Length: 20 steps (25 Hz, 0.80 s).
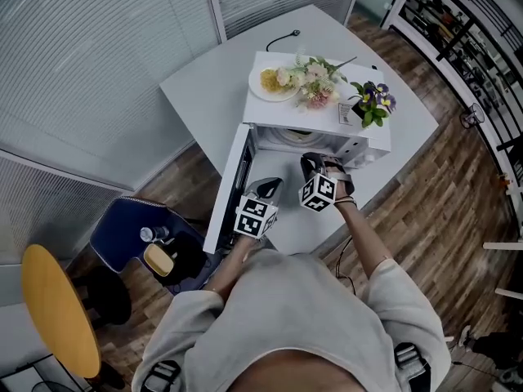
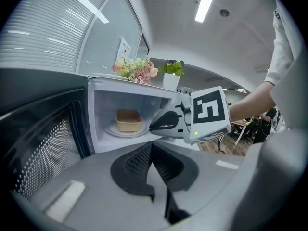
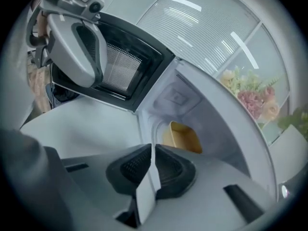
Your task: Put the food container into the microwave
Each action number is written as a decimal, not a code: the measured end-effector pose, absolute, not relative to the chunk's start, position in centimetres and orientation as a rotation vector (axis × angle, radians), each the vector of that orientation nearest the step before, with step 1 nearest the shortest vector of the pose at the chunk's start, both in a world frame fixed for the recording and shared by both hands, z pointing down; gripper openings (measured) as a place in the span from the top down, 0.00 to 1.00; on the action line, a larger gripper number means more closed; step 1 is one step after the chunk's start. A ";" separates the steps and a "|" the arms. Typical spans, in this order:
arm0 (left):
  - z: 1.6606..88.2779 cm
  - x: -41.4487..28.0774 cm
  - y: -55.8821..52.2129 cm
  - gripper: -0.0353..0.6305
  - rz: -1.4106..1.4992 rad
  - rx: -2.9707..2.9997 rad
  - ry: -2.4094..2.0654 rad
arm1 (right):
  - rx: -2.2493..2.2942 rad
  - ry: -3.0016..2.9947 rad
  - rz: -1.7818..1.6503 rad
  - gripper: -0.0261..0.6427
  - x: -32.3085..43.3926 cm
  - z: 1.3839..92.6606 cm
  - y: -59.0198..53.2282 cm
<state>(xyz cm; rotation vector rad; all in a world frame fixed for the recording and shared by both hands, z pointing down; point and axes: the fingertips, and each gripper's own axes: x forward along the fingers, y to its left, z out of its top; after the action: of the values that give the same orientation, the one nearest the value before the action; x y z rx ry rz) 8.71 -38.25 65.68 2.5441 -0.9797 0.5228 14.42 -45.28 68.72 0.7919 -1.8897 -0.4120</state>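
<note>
Food container (image 2: 128,120) on turntable (image 2: 111,130) inside microwave (image 1: 286,114), at 11 o'clock from left gripper (image 1: 268,189). Door (image 1: 229,190) swung open at 9 o'clock. Right gripper (image 1: 317,167) alongside. Both jaw pairs closed together, 0 items between.

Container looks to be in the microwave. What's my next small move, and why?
Probably bring the left gripper to the open door and start pushing it shut: the food container already sits inside on the turntable, and the right gripper is outside the cavity. Both have fingers together, holding nothing.
</note>
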 end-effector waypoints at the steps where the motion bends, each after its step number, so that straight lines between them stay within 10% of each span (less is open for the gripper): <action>1: 65.6 8.7 -38.1 0.93 0.522 2.546 -0.980 | 0.796 -1.889 -0.407 0.92 14.6 68.7 -44.8; 20: 64.3 10.9 -36.6 0.93 0.535 2.603 -0.954 | 1.171 -2.061 -0.046 0.94 18.6 64.1 -38.6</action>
<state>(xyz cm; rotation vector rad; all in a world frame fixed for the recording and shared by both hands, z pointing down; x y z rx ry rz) 10.91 -36.57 64.32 2.6028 -0.9538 0.5350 18.56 -38.64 64.14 1.1707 -2.0605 -0.0464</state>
